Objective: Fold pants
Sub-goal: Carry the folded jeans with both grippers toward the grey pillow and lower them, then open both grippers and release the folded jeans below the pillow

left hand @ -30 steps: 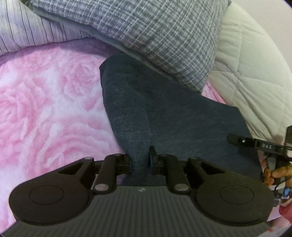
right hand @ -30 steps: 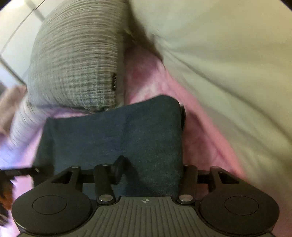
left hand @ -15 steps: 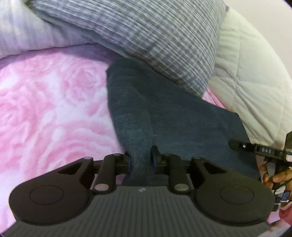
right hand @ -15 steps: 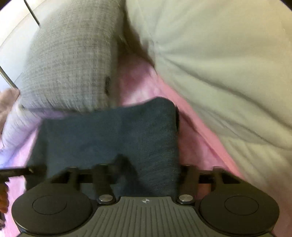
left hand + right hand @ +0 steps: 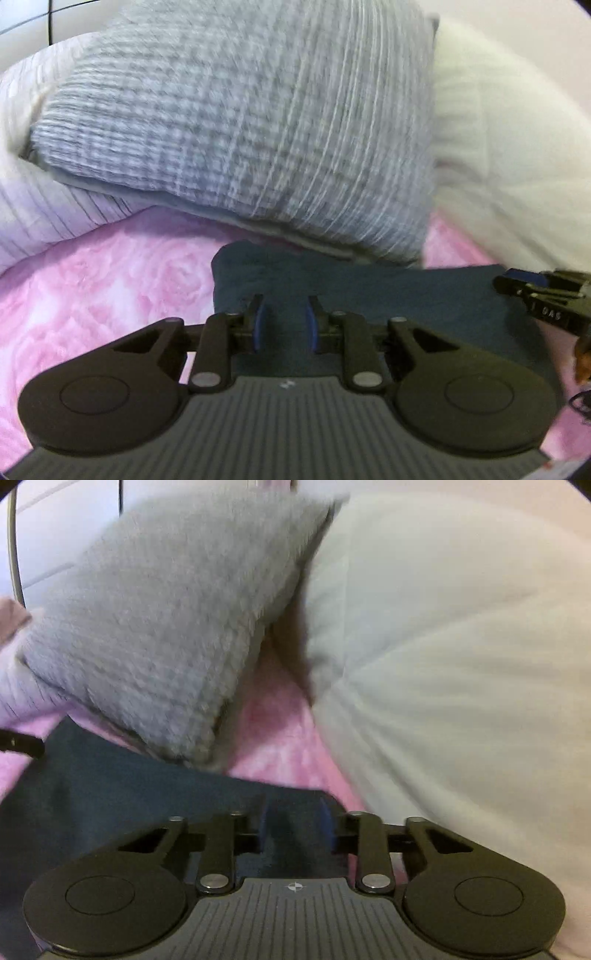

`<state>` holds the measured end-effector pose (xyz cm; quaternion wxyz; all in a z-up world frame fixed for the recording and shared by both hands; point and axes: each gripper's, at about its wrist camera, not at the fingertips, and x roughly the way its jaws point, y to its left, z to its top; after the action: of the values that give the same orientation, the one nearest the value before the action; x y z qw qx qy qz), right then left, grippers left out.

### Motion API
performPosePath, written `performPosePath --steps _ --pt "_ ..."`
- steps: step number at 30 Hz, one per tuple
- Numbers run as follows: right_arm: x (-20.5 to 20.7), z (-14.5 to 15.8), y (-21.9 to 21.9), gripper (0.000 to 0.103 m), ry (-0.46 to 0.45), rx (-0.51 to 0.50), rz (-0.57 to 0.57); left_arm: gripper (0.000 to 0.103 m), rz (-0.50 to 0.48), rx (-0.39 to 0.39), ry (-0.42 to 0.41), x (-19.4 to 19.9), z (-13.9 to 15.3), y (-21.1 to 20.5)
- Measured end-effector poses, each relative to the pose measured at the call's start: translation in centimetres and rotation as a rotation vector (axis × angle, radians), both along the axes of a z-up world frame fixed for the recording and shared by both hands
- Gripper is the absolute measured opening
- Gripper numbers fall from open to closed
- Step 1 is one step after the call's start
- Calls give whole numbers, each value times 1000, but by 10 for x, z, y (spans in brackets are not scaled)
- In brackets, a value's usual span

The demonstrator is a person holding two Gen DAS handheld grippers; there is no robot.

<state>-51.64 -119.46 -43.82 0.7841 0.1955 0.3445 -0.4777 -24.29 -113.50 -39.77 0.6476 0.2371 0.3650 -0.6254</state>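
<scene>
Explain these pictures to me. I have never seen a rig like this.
No robot here: a person holds handheld tongs in each hand, each with a camera looking forward along them. One picture comes from the left tongs, the other from the right tongs. Dark blue pants lie folded on a pink rose-patterned bed cover, before a grey checked pillow and a white quilt. Each pair straddles pants cloth; the right jaws have just been closing. Whether either truly pinches is unclear through the blur.

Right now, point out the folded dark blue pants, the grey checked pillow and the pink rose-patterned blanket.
Folded dark blue pants (image 5: 424, 295): left wrist view, flat top layer.
Grey checked pillow (image 5: 240, 122): left wrist view, front face.
Pink rose-patterned blanket (image 5: 103, 288): left wrist view, bare patch.
</scene>
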Motion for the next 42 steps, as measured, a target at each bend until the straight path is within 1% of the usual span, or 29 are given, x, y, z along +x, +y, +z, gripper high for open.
performPosePath --steps 1,3,5,7,9,11,13,15,16,18,20,22,25,27,30,32,33,34,35,37,38,40,41,42 --pt "0 -9 -6 21 2 33 4 13 -3 32 -23 0 -9 -5" --pt "-5 -11 -11 21 -18 38 22 14 -9 86 -50 0 -25 -8" --pt "-12 -4 -14 21 -40 67 21 14 -7 76 -62 -3 -26 -3" --pt "-21 8 -11 21 -41 64 -17 13 -3 77 -63 -5 -18 6" --pt "-33 26 8 21 -44 32 -43 13 -25 91 -85 -10 -9 25" --pt "-46 41 35 22 -84 34 -16 14 -42 110 -100 -20 1 50" --pt "-50 48 61 22 -74 57 16 14 -11 155 -85 -28 7 79" --pt "-50 49 85 22 -68 92 44 14 38 199 -39 -34 10 104" --pt "-50 50 96 22 -67 105 53 14 63 222 -15 -37 10 112" --pt "-44 44 112 22 -37 121 63 14 92 251 22 -50 5 126" --pt "-37 31 120 22 6 146 50 15 113 265 7 -61 -1 134" --pt "-33 18 124 22 45 133 51 15 138 280 2 -69 -10 136" --pt "-28 12 122 23 46 110 32 15 151 277 -29 -75 -19 137" --pt "-25 15 122 23 68 108 28 15 156 283 -37 -77 -18 133" --pt "-29 15 126 24 47 120 0 16 157 285 -31 -77 -12 135" --pt "-31 14 124 24 28 132 -11 21 152 279 -15 -75 -5 136" --pt "-32 15 122 24 22 139 -16 25 150 275 -10 -75 -1 138" --pt "-32 19 121 24 16 147 -21 30 145 270 -11 -76 4 140" --pt "-33 23 123 25 11 154 -25 32 139 263 -13 -77 10 142" --pt "-37 34 129 26 -5 171 -37 41 129 247 -28 -80 24 147" --pt "-39 41 132 27 -16 177 -44 43 123 238 -36 -82 32 150" --pt "-47 57 144 31 -46 187 -63 56 108 211 -41 -85 52 159" --pt "-51 66 151 35 -60 193 -72 60 102 192 -41 -87 63 164" --pt "-56 76 160 39 -76 200 -83 68 100 177 -44 -89 74 169"
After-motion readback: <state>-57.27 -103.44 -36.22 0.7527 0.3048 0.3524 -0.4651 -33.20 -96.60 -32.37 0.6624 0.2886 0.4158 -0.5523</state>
